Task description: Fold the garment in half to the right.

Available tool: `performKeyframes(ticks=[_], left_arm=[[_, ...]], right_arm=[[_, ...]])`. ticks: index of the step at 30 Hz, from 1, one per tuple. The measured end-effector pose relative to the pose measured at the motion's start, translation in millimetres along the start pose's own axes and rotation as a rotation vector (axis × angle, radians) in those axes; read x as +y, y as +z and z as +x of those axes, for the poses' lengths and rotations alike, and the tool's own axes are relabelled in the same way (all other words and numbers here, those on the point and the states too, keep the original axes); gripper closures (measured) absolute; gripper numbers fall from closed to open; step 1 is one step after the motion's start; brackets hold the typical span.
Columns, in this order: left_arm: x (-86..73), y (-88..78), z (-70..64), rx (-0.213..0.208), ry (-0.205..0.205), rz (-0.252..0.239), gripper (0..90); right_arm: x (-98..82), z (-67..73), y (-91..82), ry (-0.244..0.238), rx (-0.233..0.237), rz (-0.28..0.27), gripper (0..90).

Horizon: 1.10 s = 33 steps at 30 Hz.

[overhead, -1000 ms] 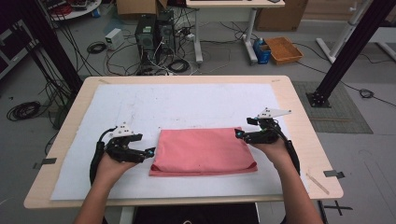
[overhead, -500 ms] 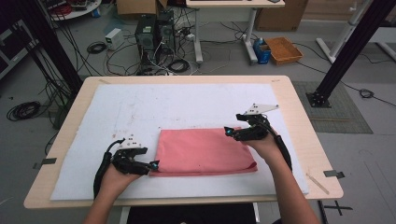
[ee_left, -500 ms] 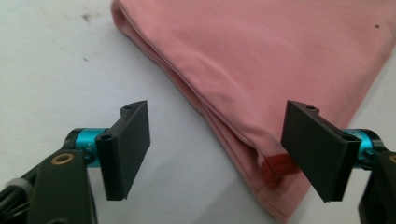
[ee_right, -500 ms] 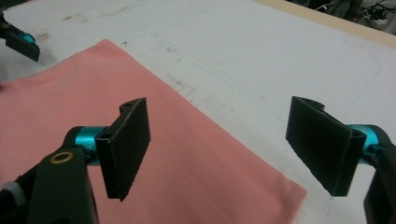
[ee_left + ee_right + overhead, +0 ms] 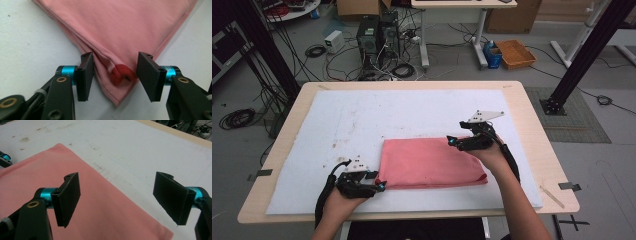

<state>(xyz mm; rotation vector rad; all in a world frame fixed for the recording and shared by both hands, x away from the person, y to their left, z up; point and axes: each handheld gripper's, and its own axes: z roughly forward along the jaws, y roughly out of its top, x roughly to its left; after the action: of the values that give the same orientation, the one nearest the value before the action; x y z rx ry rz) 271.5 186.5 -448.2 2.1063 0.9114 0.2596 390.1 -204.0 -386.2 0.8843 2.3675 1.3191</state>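
while the left hand-held gripper (image 5: 113,76) has been closing around the folded pink cloth's (image 5: 432,162) corner, its pads not yet pressing, layers could slip; the right hand-held gripper (image 5: 120,201) gapes open.

One folded pink cloth (image 5: 432,163), one white mat (image 5: 412,115), one wooden table (image 5: 532,130), two grippers, left (image 5: 379,185) and right (image 5: 452,142)

A pink cloth (image 5: 432,162), folded into a flat rectangle of several layers, lies on the white table cover (image 5: 412,115) toward the near edge, one near corner slightly bunched.
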Motion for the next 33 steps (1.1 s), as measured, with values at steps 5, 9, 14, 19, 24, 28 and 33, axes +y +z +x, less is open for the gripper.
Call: performKeyframes(ticks=[5, 9, 14, 19, 24, 28, 33], left_arm=[[-1.9, -0.9, -7.9, 0.038, 0.056, 0.010, 50.4], [-1.1, -1.9, -2.9, 0.030, 0.056, 0.012, 58.9], [-0.7, -1.6, -0.2, 0.013, 0.086, 0.010, 67.6], [-2.3, -0.9, 1.8, -0.030, 0.097, -0.010, 76.7], [-0.3, -0.1, 8.5, -0.089, 0.086, -0.015, 80.7], [0.2, 0.2, 9.8, -0.106, 0.068, -0.035, 81.4], [-0.7, -1.2, 12.3, -0.128, 0.064, -0.050, 81.5]], right_arm=[[10.5, 9.3, 8.3, -0.033, 0.017, 0.010, 21.8], [22.9, 19.3, 21.9, -0.061, 0.038, 0.033, 21.8], [39.9, 32.5, 44.9, -0.104, 0.063, 0.065, 22.0], [55.1, 44.8, 73.6, -0.130, 0.103, 0.118, 22.0], [64.2, 57.0, 106.4, -0.128, 0.163, 0.160, 22.0], [68.5, 70.0, 134.4, -0.138, 0.196, 0.205, 22.0], [71.0, 85.1, 167.0, -0.143, 0.235, 0.251, 23.8]])
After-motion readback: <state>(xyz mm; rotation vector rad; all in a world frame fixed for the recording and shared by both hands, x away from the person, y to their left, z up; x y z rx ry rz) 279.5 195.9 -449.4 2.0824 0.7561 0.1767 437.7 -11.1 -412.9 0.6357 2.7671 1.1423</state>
